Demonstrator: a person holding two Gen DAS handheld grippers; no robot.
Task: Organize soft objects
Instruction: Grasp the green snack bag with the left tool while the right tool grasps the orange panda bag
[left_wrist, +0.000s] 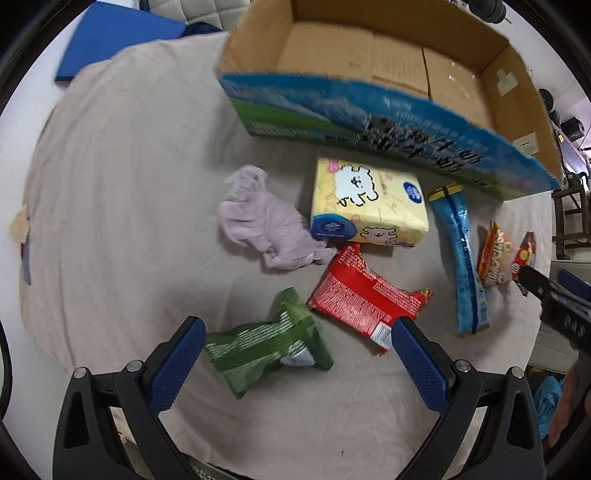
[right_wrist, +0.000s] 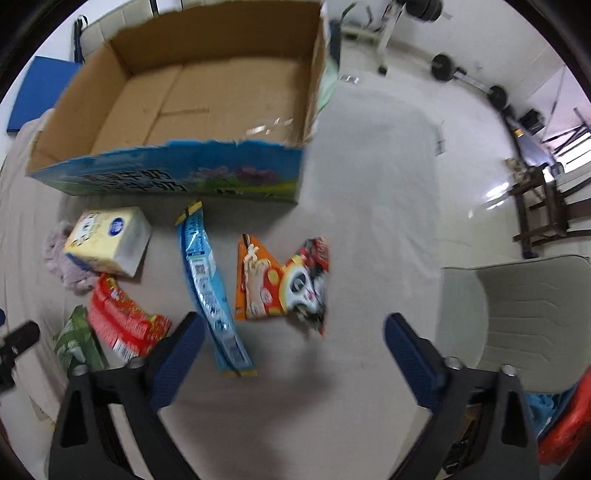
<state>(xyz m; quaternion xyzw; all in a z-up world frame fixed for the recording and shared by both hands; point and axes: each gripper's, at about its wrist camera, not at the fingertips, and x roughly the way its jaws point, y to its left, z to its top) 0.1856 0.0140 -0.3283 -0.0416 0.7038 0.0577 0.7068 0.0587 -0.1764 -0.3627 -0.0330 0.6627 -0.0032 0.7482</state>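
1. Left gripper (left_wrist: 297, 354): jaws wide apart, nothing between pads, pointing down over green packet (left_wrist: 266, 350) and red packet (left_wrist: 364, 295).
2. Right gripper (right_wrist: 293, 350): jaws wide apart, empty, over the bare cloth (right_wrist: 369, 184) beside the long blue packet (right_wrist: 210, 291) and orange packet (right_wrist: 282, 282).
3. Yellow tissue pack (left_wrist: 369, 203) and lilac cloth (left_wrist: 266, 225) lie touching, just in front of the empty cardboard box (left_wrist: 388, 59).
4. All items rest on the cloth, outside the box.

The box (right_wrist: 177, 110) walls off twelve o'clock. Bare cloth (right_wrist: 369, 184) lies open toward two o'clock; packets (right_wrist: 280, 284) crowd the ground from nine to eleven.
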